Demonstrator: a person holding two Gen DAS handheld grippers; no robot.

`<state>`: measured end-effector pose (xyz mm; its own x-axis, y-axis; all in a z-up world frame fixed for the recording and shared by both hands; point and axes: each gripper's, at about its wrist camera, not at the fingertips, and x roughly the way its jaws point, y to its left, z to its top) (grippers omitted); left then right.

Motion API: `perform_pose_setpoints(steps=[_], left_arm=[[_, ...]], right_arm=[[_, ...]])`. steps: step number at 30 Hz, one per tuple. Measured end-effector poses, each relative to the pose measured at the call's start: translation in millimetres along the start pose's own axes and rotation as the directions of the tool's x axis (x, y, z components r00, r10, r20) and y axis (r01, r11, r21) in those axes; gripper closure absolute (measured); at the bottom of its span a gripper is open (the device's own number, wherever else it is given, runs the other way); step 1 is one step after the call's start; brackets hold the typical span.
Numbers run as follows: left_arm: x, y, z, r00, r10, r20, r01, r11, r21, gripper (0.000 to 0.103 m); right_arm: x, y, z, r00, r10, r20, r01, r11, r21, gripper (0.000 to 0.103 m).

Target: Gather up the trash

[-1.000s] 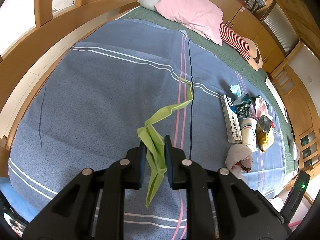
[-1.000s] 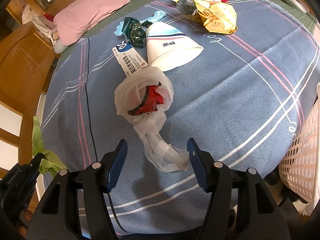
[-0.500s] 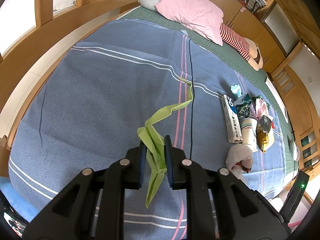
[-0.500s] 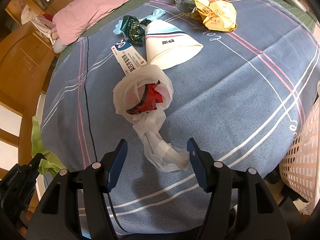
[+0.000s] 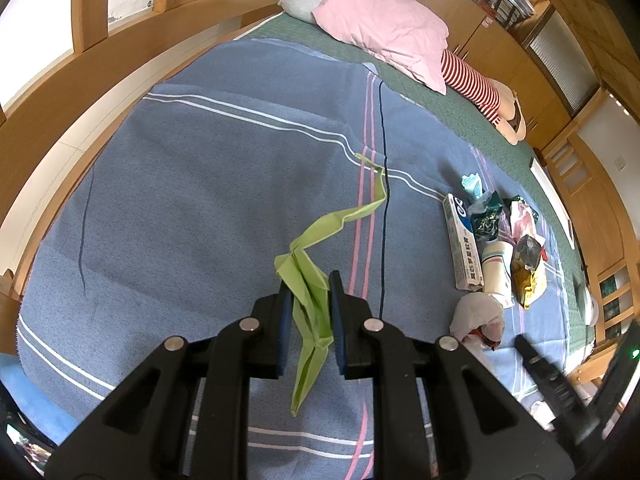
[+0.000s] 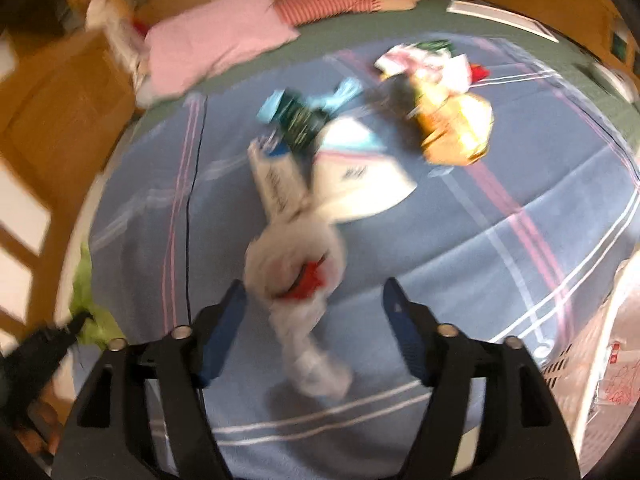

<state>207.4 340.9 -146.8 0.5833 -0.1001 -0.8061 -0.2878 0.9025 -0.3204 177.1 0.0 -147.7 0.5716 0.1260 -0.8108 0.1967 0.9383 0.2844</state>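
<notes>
Covering bed (image 5: 460, 128), striped blue blanket (image 5: 192, 208).

A pink pillow (image 5: 384, 28) lies at 12 o'clock on the bed (image 5: 192, 184), which carries a blue striped blanket; a red-striped doll (image 5: 486, 98) lies beside the pillow.

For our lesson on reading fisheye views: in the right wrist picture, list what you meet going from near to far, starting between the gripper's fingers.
right gripper → white plastic bag → white paper cup → dark green wrapper → pink pillow
</notes>
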Motion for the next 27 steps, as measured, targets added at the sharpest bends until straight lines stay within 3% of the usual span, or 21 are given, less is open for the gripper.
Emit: perform_pose_setpoints(steps=[4, 7, 10, 13, 16, 20, 22, 27], left_arm=[[1, -4, -2, 1.0, -0.003, -0.006, 0.003, 1.0, 0.013, 0.085], [1, -6, -2, 1.0, 0.002, -0.007, -0.001, 1.0, 0.018, 0.085], [2, -6, -3, 1.0, 0.006, -0.01, -0.006, 1.0, 0.019, 0.085], [2, -6, -3, 1.0, 0.008, -0.011, -0.008, 1.0, 0.022, 0.085], [3, -6, -3, 1.0, 0.012, -0.011, -0.012, 1.0, 0.021, 0.085], [3, -8, -2, 1.0, 0.008, -0.011, -0.008, 1.0, 0.02, 0.085], [3, -10, -3, 1.0, 0.007, -0.009, -0.007, 1.0, 0.027, 0.085], [3, -12, -3, 1.0, 0.008, -0.007, -0.007, 0.999, 0.033, 0.085]], right_arm=[[-8, -28, 16, 0.998, -0.055, 0.04, 0.052, 0.997, 0.063, 0.03], [5, -28, 15, 0.998, -0.053, -0.017, 0.054, 0.998, 0.037, 0.03], [33, -5, 9, 0.993, -0.021, -0.112, 0.015, 0.998, -0.055, 0.03], [56, 27, 1, 0.989, -0.055, -0.14, 0.029, 0.982, -0.186, 0.03], [69, 47, -4, 0.989, -0.071, -0.13, 0.037, 0.969, -0.245, 0.031], [73, 67, -11, 0.992, -0.095, -0.083, 0.064, 0.946, -0.317, 0.066], [71, 70, -13, 0.994, -0.079, -0.076, 0.049, 0.943, -0.33, 0.075], [61, 65, -8, 0.997, -0.046, -0.056, 0.026, 0.949, -0.315, 0.079]])
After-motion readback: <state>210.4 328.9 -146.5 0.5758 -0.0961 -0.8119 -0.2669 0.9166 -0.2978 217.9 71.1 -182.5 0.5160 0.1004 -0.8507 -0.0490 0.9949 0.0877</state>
